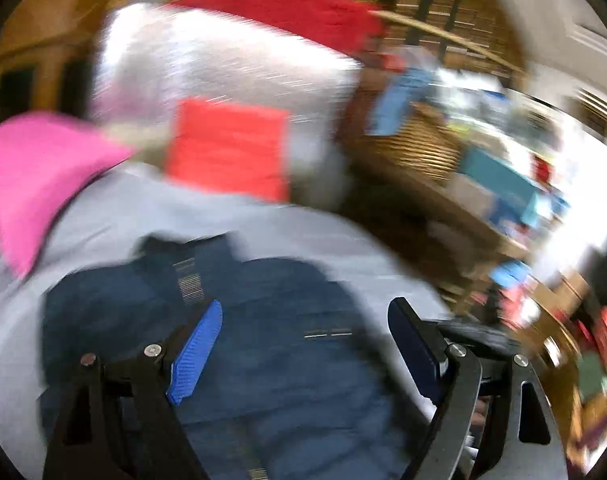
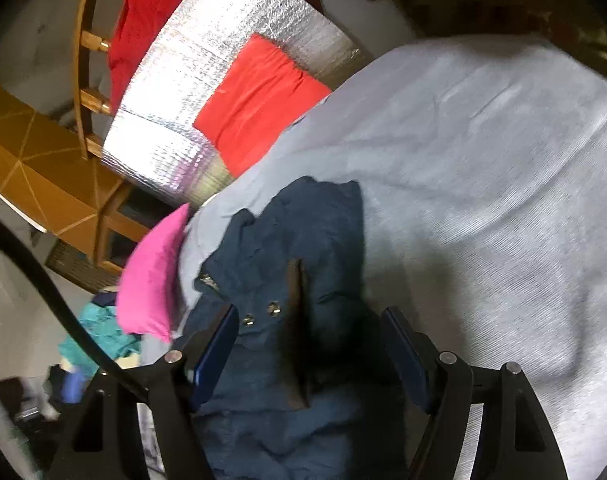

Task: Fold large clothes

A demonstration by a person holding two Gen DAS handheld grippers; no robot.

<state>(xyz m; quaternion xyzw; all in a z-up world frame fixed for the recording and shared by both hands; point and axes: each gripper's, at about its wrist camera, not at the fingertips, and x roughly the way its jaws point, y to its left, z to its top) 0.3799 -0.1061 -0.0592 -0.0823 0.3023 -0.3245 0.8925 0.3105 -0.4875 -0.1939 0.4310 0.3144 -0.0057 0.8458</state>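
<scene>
Both grippers, left [image 1: 303, 344] and right [image 2: 309, 344], stand released above the navy garment [image 2: 287, 248], which lies below their fingers.

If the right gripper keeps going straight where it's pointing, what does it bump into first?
Most likely the dark blue garment lying on the grey cloth; it sits right between the open right gripper fingers, though depth is hard to judge.

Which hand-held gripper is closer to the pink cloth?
Hard to call. The pink cloth lies just left of the right hand-held gripper, almost level with its fingers. From the left hand-held gripper it sits further up and left, though blurred.
</scene>
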